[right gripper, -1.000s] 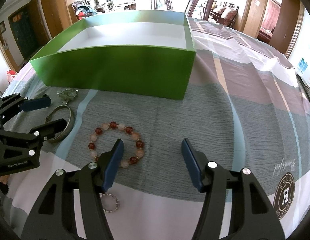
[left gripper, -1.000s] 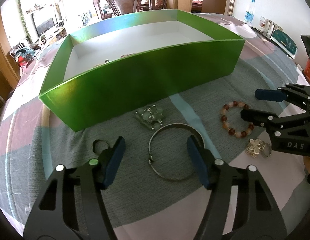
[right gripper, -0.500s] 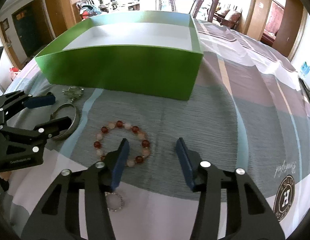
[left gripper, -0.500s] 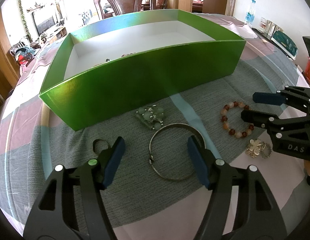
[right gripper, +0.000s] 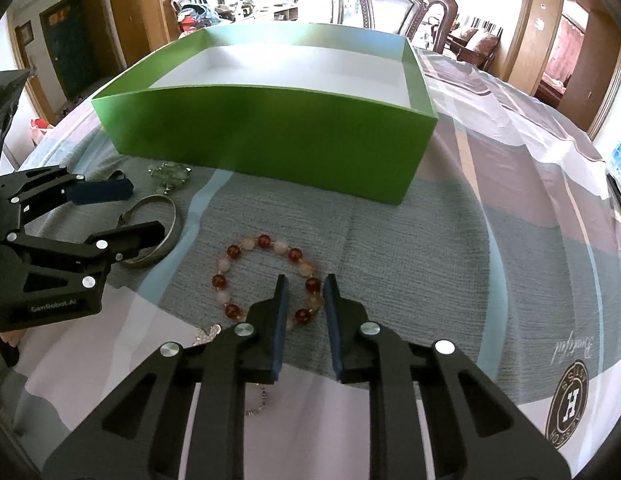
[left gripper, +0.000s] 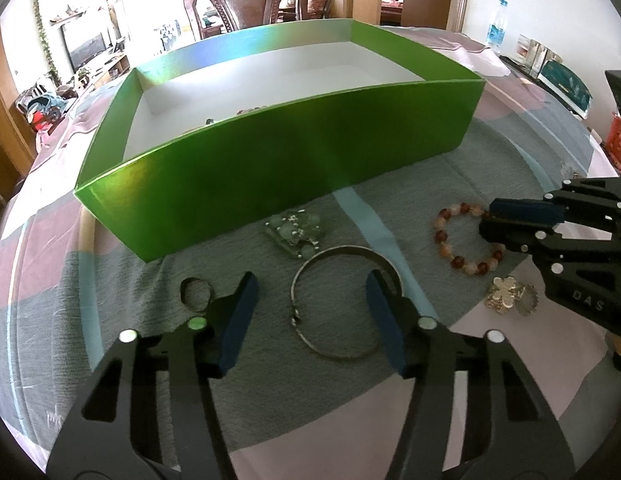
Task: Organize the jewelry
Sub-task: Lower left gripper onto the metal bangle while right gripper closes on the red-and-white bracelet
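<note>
A silver bangle [left gripper: 338, 354] lies on the cloth between the fingers of my left gripper [left gripper: 310, 276]. Its jaws are closing; the left pad is still clear of the bangle. A red and pale bead bracelet [right gripper: 230, 252] lies to the right. My right gripper [right gripper: 306, 280] straddles its near right side. Those jaws are closing too, with a small gap still showing beside the beads. A green-stone piece [left gripper: 294, 232] lies by the green box [left gripper: 270, 160]. Some jewelry [left gripper: 246, 112] shows inside the box.
A gold flower piece [left gripper: 504, 300] lies near the right gripper [left gripper: 490, 220], and a dark ring [left gripper: 196, 294] by my left finger. A thin chain ring [right gripper: 256, 404] sits under the right gripper. A plaid cloth covers the table; a chair [left gripper: 246, 0] and a water bottle [left gripper: 495, 24] stand beyond.
The right gripper's jaws have narrowed a lot around the bracelet's right side. The left gripper's jaws have drawn in slightly around the bangle. Neither piece has moved.
</note>
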